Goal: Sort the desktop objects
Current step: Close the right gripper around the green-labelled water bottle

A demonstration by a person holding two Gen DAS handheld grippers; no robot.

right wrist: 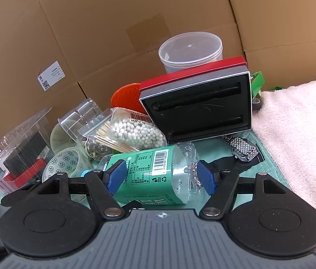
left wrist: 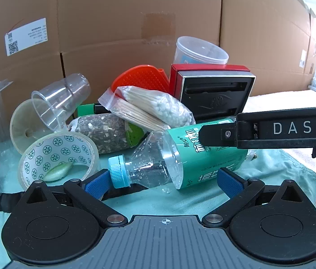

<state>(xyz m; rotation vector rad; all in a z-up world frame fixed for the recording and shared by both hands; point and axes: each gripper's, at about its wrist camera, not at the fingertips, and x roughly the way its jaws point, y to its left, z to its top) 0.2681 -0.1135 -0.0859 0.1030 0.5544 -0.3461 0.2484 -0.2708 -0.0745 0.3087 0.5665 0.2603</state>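
Blue pads of your right gripper (right wrist: 162, 178) straddle the bottle (right wrist: 155, 174) lying on the teal cloth (right wrist: 267, 157) — whether they press, you can't tell. Your left gripper (left wrist: 161, 182) stands open, one pad (left wrist: 96, 185) at the blue cap (left wrist: 118, 171). Behind lie the cotton swab bag (right wrist: 135, 132), the red-rimmed black case (right wrist: 200, 112) — then the clear tub (right wrist: 190, 49) against cardboard (right wrist: 117, 22).
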